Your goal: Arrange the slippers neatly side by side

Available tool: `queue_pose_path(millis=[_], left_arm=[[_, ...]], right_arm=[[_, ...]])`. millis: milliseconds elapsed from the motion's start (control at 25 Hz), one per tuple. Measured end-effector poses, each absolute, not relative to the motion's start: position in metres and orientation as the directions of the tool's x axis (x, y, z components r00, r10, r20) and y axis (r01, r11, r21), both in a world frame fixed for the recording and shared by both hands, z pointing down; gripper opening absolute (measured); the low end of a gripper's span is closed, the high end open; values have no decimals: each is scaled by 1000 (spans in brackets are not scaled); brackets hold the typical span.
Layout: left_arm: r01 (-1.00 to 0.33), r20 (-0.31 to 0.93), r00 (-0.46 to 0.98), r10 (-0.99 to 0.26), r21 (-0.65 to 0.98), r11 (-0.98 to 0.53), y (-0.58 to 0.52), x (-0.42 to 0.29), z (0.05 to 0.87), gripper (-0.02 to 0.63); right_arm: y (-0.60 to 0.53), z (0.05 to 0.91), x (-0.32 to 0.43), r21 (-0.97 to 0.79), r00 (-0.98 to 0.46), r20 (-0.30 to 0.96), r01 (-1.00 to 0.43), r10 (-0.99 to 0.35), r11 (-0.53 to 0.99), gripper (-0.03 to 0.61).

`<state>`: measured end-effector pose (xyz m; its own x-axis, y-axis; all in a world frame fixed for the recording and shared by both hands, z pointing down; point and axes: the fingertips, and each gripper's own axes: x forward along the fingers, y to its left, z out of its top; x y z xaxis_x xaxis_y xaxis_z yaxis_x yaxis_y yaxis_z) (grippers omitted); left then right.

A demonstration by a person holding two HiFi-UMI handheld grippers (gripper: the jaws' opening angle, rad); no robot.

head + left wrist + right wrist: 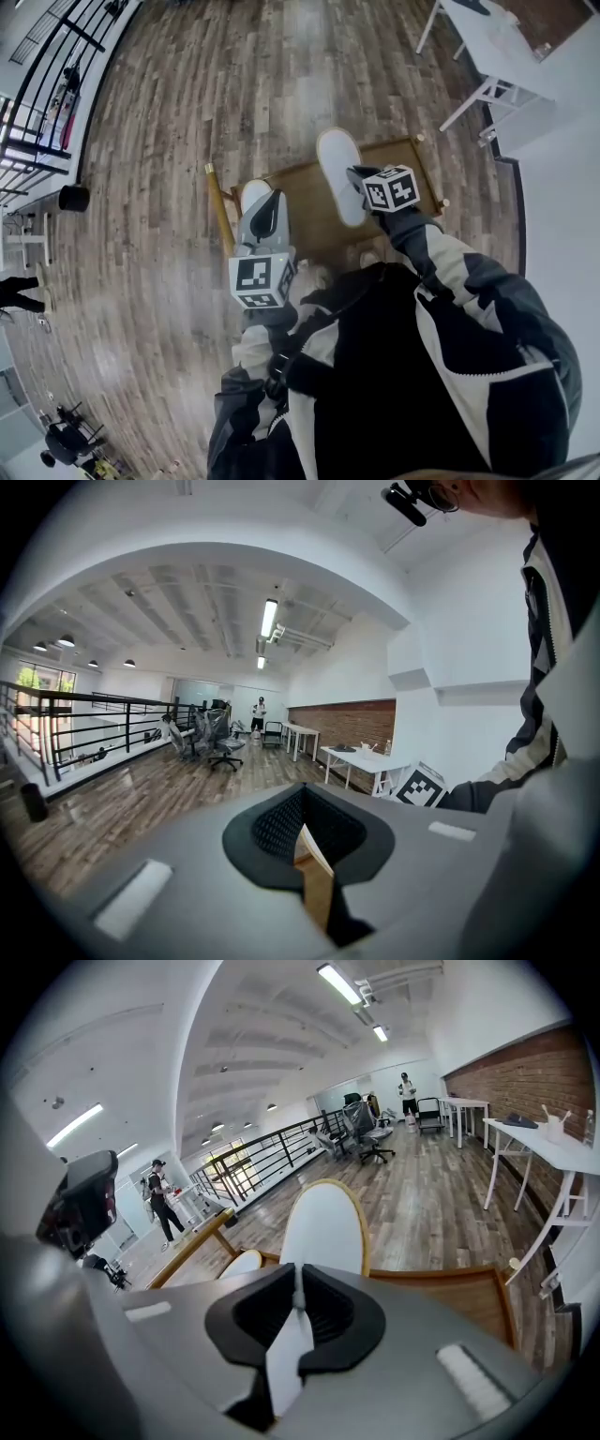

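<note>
"Plank floor (pixel 178 122) filled most of the head view; what stood on it?"

"One low wooden counter (pixel 309 220) at mid-frame; a black railing (pixel 47 56) ran along the upper left, and white tables (pixel 487 47) stood at the upper right."

"And the slippers?"

"The white slipper (pixel 339 176) showed over the counter's middle; the right claw (pixel 298 1293) was closed on its edge; the other slipper (pixel 253 194) showed at the counter's left end, just past the left claw (pixel 302 834)."

"Was that claw gripping?"

"Its jaws were clamped on a thin tan-and-white edge, apparently the other slipper's; whether either slipper touched the counter, I could not tell."
</note>
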<state>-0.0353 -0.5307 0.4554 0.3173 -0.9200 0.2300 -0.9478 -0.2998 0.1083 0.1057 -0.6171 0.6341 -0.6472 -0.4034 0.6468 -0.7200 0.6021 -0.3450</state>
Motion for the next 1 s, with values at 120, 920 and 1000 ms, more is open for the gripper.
queue_pose_path(millis=[120,920,1000], left_arm=[[-959,248,282,-927,101,-264,-517,-56,458,20],[-984,269,181,-946,51,-173,-475,-139,468,20],[-983,273,182,-945,51,-175,-474,-140,470,20]], right_arm=[[-610,641,77,-353,-663,650,-695,-371,626,28],[-577,756,-28,-283,-530,812,-726,-247,626,29],[-580,770,-25,-277,-503,830,-746,-241,605,29]])
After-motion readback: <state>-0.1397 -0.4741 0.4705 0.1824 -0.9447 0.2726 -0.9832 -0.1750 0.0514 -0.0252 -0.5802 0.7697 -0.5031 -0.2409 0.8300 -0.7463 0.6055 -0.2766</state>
